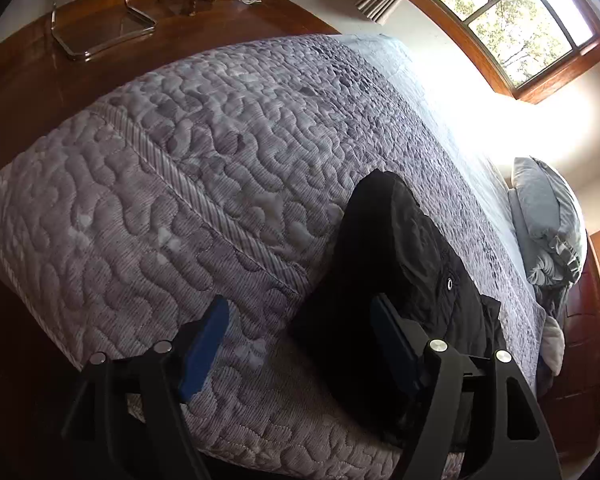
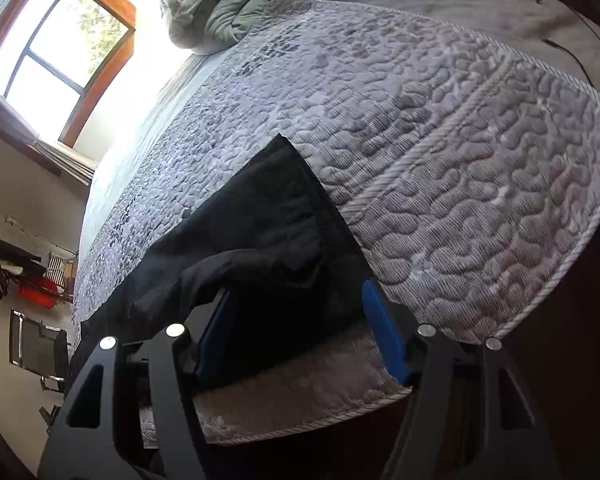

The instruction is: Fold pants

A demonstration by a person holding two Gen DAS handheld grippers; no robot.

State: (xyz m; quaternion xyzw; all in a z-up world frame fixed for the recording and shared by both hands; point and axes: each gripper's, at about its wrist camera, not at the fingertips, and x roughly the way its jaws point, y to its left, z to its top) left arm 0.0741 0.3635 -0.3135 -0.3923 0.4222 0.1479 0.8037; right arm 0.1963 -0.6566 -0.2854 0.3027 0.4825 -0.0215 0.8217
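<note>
Black pants [image 1: 396, 264] lie folded near the front edge of a bed with a grey quilted cover [image 1: 220, 152]. In the left wrist view my left gripper [image 1: 300, 320] stands open over the pants' left end. Its left blue pad hangs above the quilt; its right pad sits over the dark cloth, and nothing is pinched. In the right wrist view the pants [image 2: 268, 232] spread ahead of my right gripper [image 2: 296, 312], which is open over their near edge. A raised fold of cloth lies against its left pad [image 2: 216, 332].
Grey pillows [image 1: 548, 220] and bunched bedding [image 2: 220, 4] lie at the head of the bed. A wooden-framed window [image 1: 512, 20] glares brightly. A chrome chair [image 1: 100, 20] stands on the wood floor beyond the bed. Red and dark items [image 2: 28, 280] sit by the wall.
</note>
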